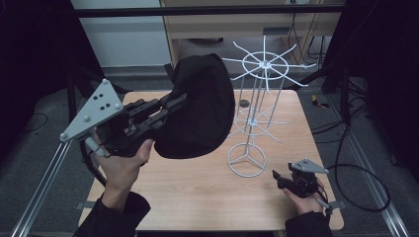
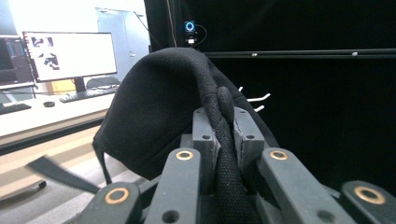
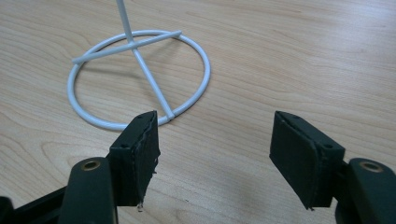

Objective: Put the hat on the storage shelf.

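Black cap (image 1: pixel 200 106) edge pinched between left gripper (image 1: pixel 174 104) jaws.

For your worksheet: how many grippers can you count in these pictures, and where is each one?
2. The left gripper is raised over the table's left side, shut on a black cap. The right gripper rests low near the table's front right corner, jaws open, beside the white wire rack.

left gripper (image 1: pixel 170 106) raised, jaws clamped; right gripper (image 3: pixel 215 154) low, jaws apart.

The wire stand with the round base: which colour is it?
White; the wire stand shows best in the right gripper view.
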The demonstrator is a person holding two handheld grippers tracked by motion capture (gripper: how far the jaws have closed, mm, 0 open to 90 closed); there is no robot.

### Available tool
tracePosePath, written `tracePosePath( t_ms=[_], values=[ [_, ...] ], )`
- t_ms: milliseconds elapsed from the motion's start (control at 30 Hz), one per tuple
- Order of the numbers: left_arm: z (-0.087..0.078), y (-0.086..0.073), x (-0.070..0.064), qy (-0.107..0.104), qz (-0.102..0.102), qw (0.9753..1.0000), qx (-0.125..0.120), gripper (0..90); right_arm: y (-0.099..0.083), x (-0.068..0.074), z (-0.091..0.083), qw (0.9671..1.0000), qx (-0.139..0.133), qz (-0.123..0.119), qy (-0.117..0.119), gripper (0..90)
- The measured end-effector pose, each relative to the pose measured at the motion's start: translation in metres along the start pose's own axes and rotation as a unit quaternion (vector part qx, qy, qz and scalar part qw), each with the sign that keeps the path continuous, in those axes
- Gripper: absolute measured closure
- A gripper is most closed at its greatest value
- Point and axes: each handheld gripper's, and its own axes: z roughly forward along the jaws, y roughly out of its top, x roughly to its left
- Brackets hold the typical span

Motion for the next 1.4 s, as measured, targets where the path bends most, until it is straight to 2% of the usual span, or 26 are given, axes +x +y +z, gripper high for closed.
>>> tracePosePath(
  t_ms=[167, 233, 300, 433, 567, 733, 933, 1067, 1100, 1133, 1233, 1400],
  values=[
    [0.003, 0.004, -0.002, 0.001, 0.005, 1.0, 0.0, 81.5, 0.0, 0.0, 0.0, 1.0, -0.001, 0.0, 0.002, 32.9],
    [0.0, 0.003, -0.002, 0.006, 0.007, 1.0, -0.001, 81.4, 0.0, 0.0, -0.001, 1.0, 0.002, 0.006, 0.003, 32.9],
    [-0.006, 0.002, 0.001, 0.009, 0.004, 0.9999, -0.003, 81.5, 0.0, -0.001, 0.0, 1.0, 0.0, -0.001, 0.001, 32.9],
    [-0.011, 0.002, 0.005, 0.015, 0.003, 0.9999, -0.002, 81.5, 0.0, 0.0, -0.001, 1.0, 0.001, 0.003, 0.003, 32.9],
    [-0.018, 0.006, 0.008, 0.021, -0.001, 0.9997, -0.012, 81.5, 0.0, 0.0, 0.0, 1.0, 0.001, 0.001, 0.0, 32.9],
    [-0.018, 0.012, 0.006, 0.018, 0.003, 0.9997, -0.018, 81.5, 0.0, 0.0, 0.0, 1.0, 0.001, 0.0, 0.0, 32.8],
    [-0.009, 0.022, -0.003, 0.009, 0.012, 0.9996, -0.025, 81.5, 0.0, 0.0, 0.0, 1.0, 0.001, 0.0, 0.001, 32.8],
    [0.003, 0.025, -0.009, 0.001, 0.013, 0.9996, -0.025, 81.4, 0.0, 0.0, 0.0, 1.0, 0.001, 0.0, 0.001, 32.8],
    [0.011, 0.025, -0.011, -0.004, 0.014, 0.9997, -0.022, 81.5, 0.0, 0.0, 0.0, 1.0, 0.0, 0.0, 0.002, 32.8],
    [0.011, 0.025, -0.011, -0.004, 0.014, 0.9997, -0.022, 81.4, 0.0, 0.0, 0.0, 1.0, 0.0, 0.0, 0.002, 32.8],
    [0.025, 0.019, -0.01, -0.008, 0.009, 0.9999, -0.01, 81.5, 0.0, 0.0, 0.0, 1.0, 0.0, 0.0, 0.002, 32.8],
    [0.036, 0.008, -0.007, -0.012, 0.001, 0.9999, 0.006, 81.4, 0.0, 0.0, 0.0, 1.0, 0.001, -0.001, 0.002, 32.9]
  ],
)
